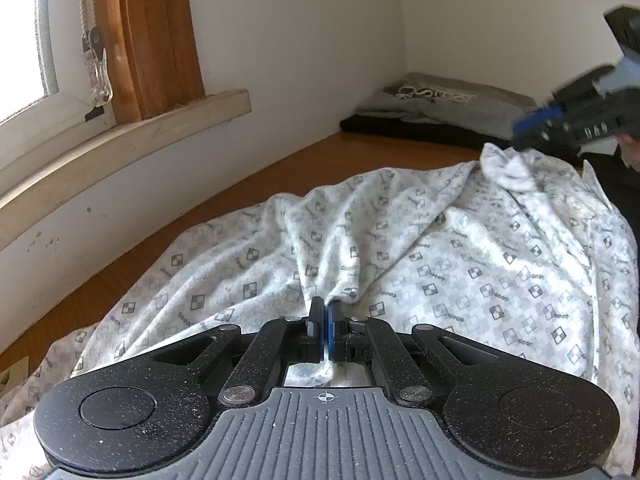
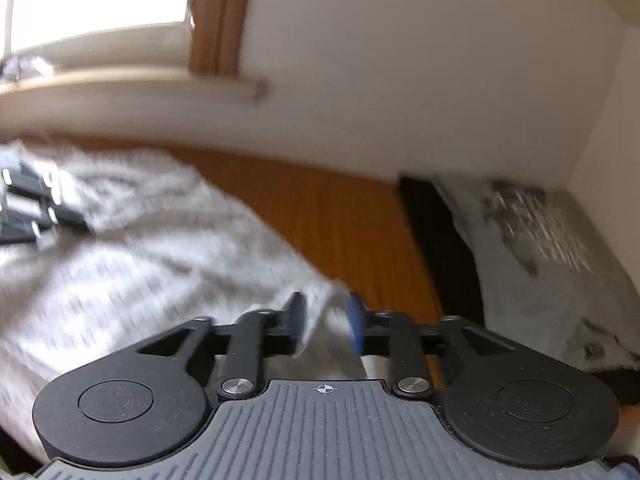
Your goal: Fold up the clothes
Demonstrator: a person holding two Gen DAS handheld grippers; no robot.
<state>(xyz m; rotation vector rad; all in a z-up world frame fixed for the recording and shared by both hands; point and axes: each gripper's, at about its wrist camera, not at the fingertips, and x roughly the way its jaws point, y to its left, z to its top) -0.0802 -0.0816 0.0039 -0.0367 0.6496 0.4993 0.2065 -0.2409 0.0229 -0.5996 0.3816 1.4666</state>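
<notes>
A white garment (image 1: 440, 248) with a small grey square print lies rumpled across the wooden table (image 1: 240, 184). My left gripper (image 1: 325, 312) is shut on a pinched ridge of this cloth near its front edge. At the far right, my right gripper (image 1: 520, 128) hovers just above a raised peak of the same garment. In the blurred right wrist view, the right gripper (image 2: 326, 316) has its fingers apart, with a corner of the garment (image 2: 160, 248) lying loosely between them. The left gripper (image 2: 28, 208) shows at that view's left edge, on the cloth.
A folded grey garment (image 1: 440, 104) rests on a folded black one (image 1: 400, 128) in the table's far corner by the walls; both also appear at the right, grey (image 2: 540, 260) over black (image 2: 440, 240). A windowsill (image 1: 120, 140) juts out above the table's left side.
</notes>
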